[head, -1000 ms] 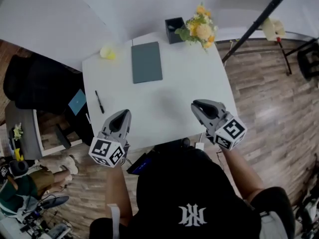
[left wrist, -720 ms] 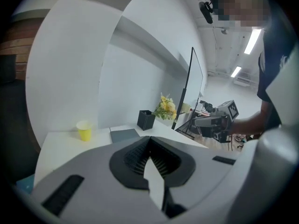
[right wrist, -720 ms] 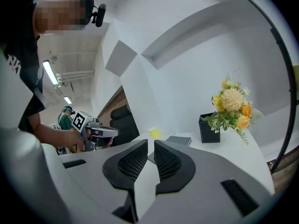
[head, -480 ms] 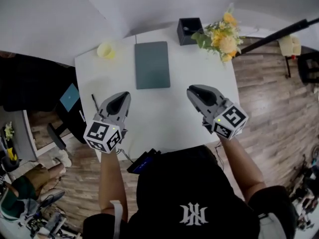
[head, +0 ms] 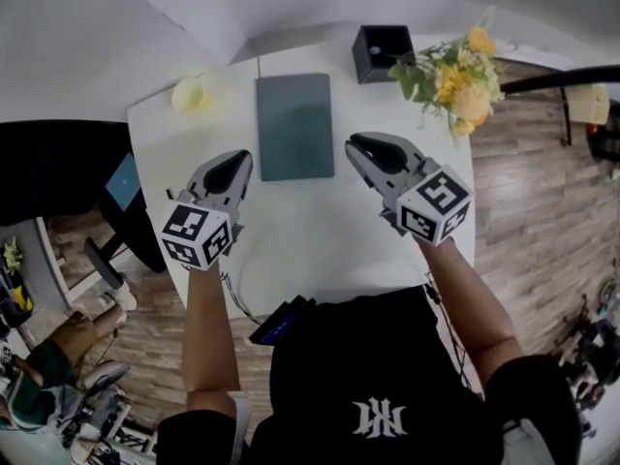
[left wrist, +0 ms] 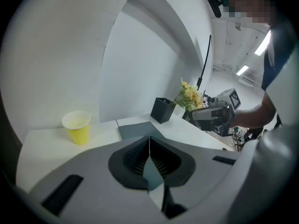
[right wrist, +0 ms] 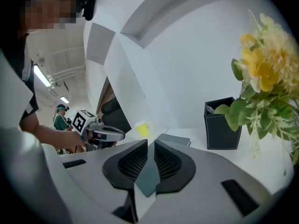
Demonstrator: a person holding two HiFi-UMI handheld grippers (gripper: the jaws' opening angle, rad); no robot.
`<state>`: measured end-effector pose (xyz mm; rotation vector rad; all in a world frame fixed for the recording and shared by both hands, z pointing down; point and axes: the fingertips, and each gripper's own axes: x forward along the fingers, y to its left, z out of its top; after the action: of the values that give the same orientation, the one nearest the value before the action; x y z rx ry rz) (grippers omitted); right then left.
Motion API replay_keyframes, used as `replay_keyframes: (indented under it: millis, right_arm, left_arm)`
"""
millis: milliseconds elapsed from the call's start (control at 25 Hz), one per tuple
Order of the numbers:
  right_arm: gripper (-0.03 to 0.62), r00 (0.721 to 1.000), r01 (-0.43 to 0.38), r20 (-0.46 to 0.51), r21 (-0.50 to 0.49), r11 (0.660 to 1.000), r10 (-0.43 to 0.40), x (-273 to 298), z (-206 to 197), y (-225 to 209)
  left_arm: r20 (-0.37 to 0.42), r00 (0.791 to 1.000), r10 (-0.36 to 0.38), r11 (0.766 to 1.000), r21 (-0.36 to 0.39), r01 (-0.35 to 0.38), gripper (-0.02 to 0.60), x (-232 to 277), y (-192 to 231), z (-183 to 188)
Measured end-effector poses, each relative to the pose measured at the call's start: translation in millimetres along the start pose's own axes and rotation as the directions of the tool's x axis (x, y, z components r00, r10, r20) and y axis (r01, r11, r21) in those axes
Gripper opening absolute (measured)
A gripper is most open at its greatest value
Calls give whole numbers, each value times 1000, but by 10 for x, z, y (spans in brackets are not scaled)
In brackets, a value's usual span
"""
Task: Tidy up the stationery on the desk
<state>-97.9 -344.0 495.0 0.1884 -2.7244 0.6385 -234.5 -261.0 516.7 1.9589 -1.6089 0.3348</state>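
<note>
Evidently both empty: left hand-held gripper (head: pixel 236 160) & right hand-held gripper (head: pixel 355 144) were clenched, nothing btwn jaws, poised over white counter (head: pixel 291 245) either side of flat grey-green notebook (head: pixel 294 124). Notebook lay mid-counter, near black square pen holder (head: pixel 383 54) at back edge. Prob. flanking it for pickup.

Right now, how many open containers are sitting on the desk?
2. A yellow cup at the far left corner, left of the gray notebook; a black pen holder at the far edge, beside the flowers. Smaller ones may be hidden.
</note>
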Motion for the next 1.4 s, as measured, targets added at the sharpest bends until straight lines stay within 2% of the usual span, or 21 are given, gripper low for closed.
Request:
replay_keyframes:
  millis: [280,440,600,920,1200,1400]
  right_arm:
    - [46,999,28,-43,63,998,-25,285,-160,-396]
    - [49,997,44,-62,92,995,-38,469,-211,-490]
    - [138,992,65,-118,127,990,-49,627,-339,-529]
    - [140,959,170,-261,215,962,-111,798,-630,-728]
    - [140,924,209,-358,182,961,-133,871,-694,-743]
    - [140,911,227,-388,183,957,-142,903,-764,-767]
  left_arm:
    - [-14,1000,-1,999,-32,1,43,356,237,2]
    - [-65,998,-10,999,-40,7,60,497,351,-63]
    - [-131,991,-17,998,-56,10,74,604,419,-158]
    - [-239,971,-17,996,-90,-4,123,804,536,-338]
    - [-288,957,-16,996,-94,-12,133,894,533,-405]
    - [-311,950,-11,995,-100,-21,133,957,543,-460]
